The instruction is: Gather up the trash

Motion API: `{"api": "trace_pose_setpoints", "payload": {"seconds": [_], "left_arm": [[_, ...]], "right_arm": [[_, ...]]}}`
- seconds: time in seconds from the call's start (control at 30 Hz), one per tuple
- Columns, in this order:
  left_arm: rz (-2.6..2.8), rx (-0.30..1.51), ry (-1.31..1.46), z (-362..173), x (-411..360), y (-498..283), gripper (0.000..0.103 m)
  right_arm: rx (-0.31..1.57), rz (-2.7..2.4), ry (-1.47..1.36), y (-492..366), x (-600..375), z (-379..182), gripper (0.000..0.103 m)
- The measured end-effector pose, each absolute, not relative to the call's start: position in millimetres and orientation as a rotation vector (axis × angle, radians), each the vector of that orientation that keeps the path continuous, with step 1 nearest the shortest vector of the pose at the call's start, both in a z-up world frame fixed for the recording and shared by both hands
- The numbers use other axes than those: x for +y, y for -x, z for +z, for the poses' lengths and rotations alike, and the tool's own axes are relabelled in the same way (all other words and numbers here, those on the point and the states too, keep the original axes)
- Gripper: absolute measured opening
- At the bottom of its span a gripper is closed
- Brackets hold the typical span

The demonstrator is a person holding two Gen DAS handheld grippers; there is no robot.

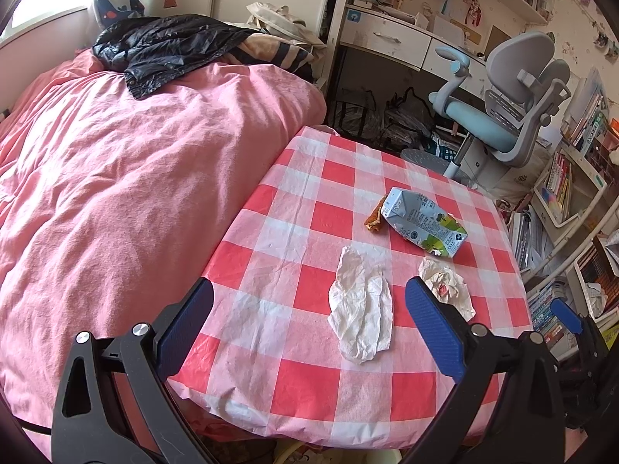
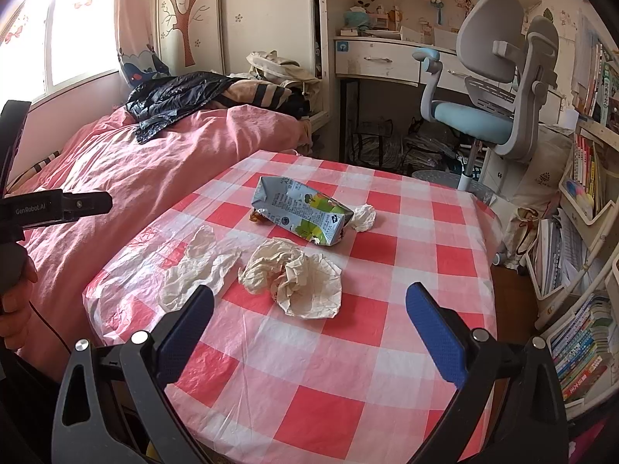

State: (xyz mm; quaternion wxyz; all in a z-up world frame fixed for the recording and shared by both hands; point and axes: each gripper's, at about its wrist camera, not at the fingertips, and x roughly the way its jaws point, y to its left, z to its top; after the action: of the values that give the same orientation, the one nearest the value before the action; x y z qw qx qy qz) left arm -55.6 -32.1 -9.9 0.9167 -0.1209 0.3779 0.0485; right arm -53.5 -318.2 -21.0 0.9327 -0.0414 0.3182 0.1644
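Two grippers, left gripper [image 1: 309, 324] and right gripper [image 2: 309, 324], both spread wide and empty, hover at the table's near edge [image 2: 309, 406]. Nearest trash: crumpled paper wrapper [image 2: 298, 278], flat tissue [image 2: 193, 266]; mid-table the crushed drink carton [image 2: 305, 208], small tissue ball [image 2: 363, 216] behind. Nothing collected yet; next, probably descend and close on the wrapper.

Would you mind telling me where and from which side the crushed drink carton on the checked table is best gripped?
Grip the crushed drink carton across its flattened middle, coming from above with the right gripper, which is open and faces it. The carton lies flat on its side on the checked table, so its narrow width probably suits the jaws. A small wad of tissue touches its right end, so avoid that end.
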Motion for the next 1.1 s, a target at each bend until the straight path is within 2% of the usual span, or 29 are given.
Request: {"api": "trace_pose_setpoints", "payload": {"seconds": [1.1], "left_arm": [[0.102,0.789,0.254,-13.8,-32.2,55.7,0.096]], "right_arm": [[0.67,0.362,0.083,57.2,-311.3,-25.2,0.095]]}}
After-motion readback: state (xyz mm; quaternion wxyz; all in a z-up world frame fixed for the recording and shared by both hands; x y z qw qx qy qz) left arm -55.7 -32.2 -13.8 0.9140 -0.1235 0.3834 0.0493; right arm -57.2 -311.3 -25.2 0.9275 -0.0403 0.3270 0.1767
